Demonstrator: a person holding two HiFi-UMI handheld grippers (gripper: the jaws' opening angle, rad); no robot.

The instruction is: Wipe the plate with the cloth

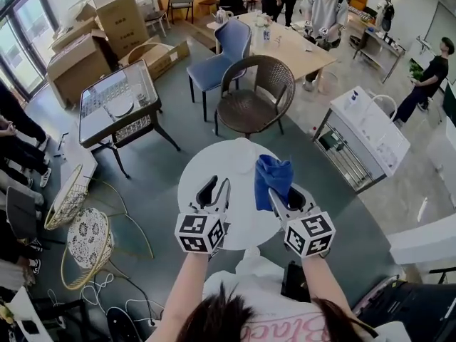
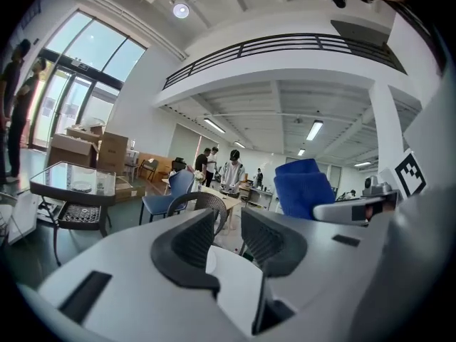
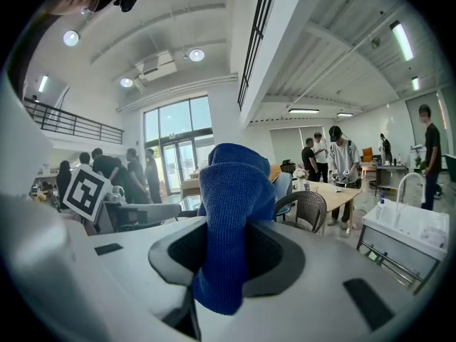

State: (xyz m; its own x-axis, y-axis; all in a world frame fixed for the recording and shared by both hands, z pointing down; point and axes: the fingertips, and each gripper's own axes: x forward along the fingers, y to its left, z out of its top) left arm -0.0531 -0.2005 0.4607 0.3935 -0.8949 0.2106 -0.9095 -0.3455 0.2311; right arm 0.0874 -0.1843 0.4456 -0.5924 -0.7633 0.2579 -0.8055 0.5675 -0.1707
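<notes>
The right gripper (image 3: 229,242) is clamped on the blue cloth (image 3: 235,191), both pads pressed into the fabric, above the near right part of the round white table (image 1: 246,223). The left gripper (image 2: 226,223) stands with its jaws apart and nothing held, above the table's near left part; only the white top shows through the gap. The cloth is bunched into a thick column. Its long axis runs upright, crosswise to the jaws, with the folded upper end pointing at the ceiling and a short tail hanging below the pads toward the table. The plate (image 1: 246,148) is not firmly identified: a pale rounded bulge at the table's far edge is judged the likeliest candidate, white on white. Assessment: the step in hand is bringing cloth to plate, and no wiping contact is made yet. To do it well, the right gripper should tip forward so that the cloth's broad folded end, not the hard jaws, meets the plate, then press lightly and sweep in overlapping strokes. The left gripper should first pin the rim, since a light plate on a smooth top is likely to slide.
</notes>
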